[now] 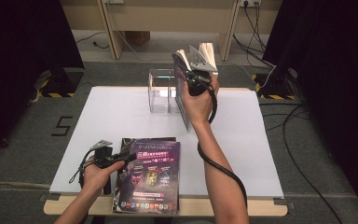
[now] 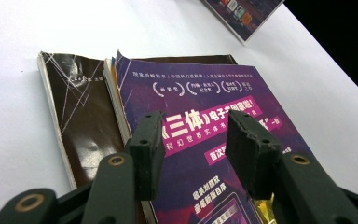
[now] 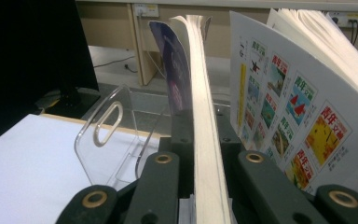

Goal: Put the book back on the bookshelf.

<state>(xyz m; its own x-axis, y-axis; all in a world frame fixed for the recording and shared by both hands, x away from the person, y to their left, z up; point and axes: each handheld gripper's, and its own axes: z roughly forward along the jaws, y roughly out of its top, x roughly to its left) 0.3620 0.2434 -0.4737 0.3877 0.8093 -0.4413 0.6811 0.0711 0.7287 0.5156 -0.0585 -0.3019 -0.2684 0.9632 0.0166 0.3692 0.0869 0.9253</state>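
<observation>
Purple-covered paperback book [image 1: 182, 95] hangs above the table's far middle, clamped in the right gripper [image 1: 196, 80] beside a clear acrylic stand [image 1: 161, 91]. Near left, the left gripper [image 1: 116, 157] gapes unclenched over a purple magazine [image 1: 151, 175].

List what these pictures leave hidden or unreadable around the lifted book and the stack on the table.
- High view: the front cover of the lifted purple paperback book is edge-on; the right gripper and hand cover its spine.
- Right gripper view: the fingers hide the book's lower part; the clear acrylic holder is cut off by them.
- Left gripper view: the dark brown book lies under the purple magazine; its title is too small. The left gripper hides the magazine's lower text.
</observation>
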